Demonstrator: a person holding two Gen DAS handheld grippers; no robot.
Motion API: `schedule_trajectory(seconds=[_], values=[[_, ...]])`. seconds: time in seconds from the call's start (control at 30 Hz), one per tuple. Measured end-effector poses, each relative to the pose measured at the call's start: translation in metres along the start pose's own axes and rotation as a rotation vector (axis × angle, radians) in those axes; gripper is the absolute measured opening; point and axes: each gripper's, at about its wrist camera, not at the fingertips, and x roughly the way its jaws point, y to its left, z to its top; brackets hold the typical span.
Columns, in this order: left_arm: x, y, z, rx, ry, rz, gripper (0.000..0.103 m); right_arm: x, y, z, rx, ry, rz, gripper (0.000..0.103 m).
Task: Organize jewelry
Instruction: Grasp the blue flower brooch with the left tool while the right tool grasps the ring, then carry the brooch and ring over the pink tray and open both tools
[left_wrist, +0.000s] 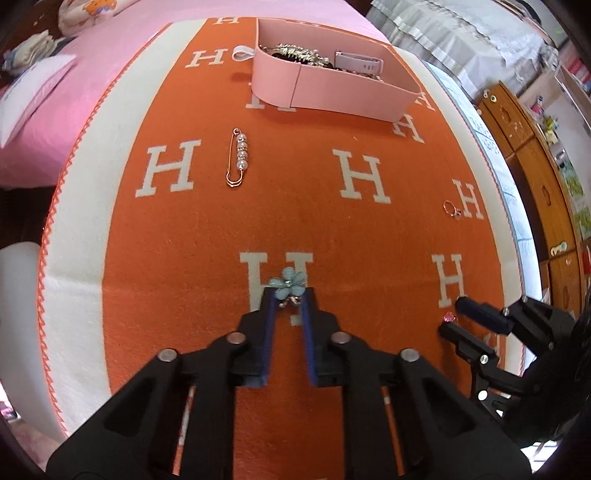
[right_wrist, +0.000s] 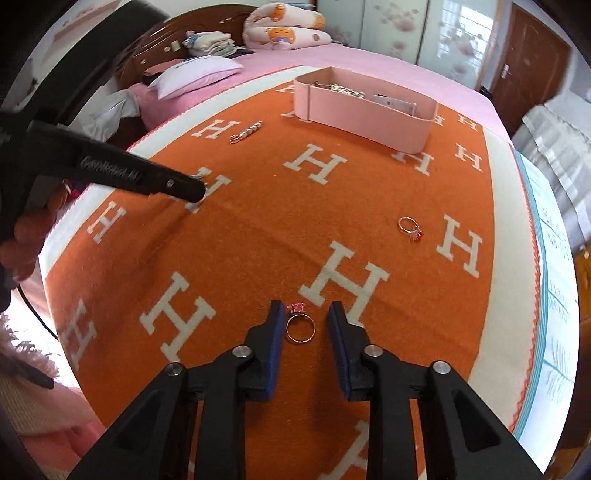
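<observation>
Left wrist: left tool (left_wrist: 287, 293) pinches the blue flower brooch (left_wrist: 290, 284) on the blanket (left_wrist: 295, 206); lift straight up.

Right wrist: right tool (right_wrist: 303, 314) sits partly open around the pink-stone ring (right_wrist: 300, 325), pads not touching; centre, then squeeze gently.

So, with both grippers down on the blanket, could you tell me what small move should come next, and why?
Probably close the right gripper on the pink-stoned ring: the ring lies between its open pads, not yet pinched, while the left gripper already pinches the blue flower piece. The pink box waits farther off.
</observation>
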Motion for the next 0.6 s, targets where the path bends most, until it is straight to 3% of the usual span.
schedule_trajectory(seconds=[0.1, 0.43, 0.5, 0.6], values=[[0.002, -0.006, 0.001, 0.007, -0.006, 0.024, 0.010, 0.001, -0.001, 0.000, -0.006, -0.003, -0.005, 0.016], [0.006, -0.008, 0.009, -0.013, -0.012, 0.039, 0.010, -0.001, -0.005, 0.001, 0.007, 0.006, 0.010, 0.014], [0.006, -0.007, 0.008, -0.013, -0.018, 0.037, 0.010, -0.003, -0.006, 0.001, 0.025, 0.008, 0.022, 0.006], [0.001, -0.005, 0.007, -0.014, -0.029, 0.032, 0.010, -0.004, -0.010, 0.004, 0.050, 0.016, 0.037, 0.007]])
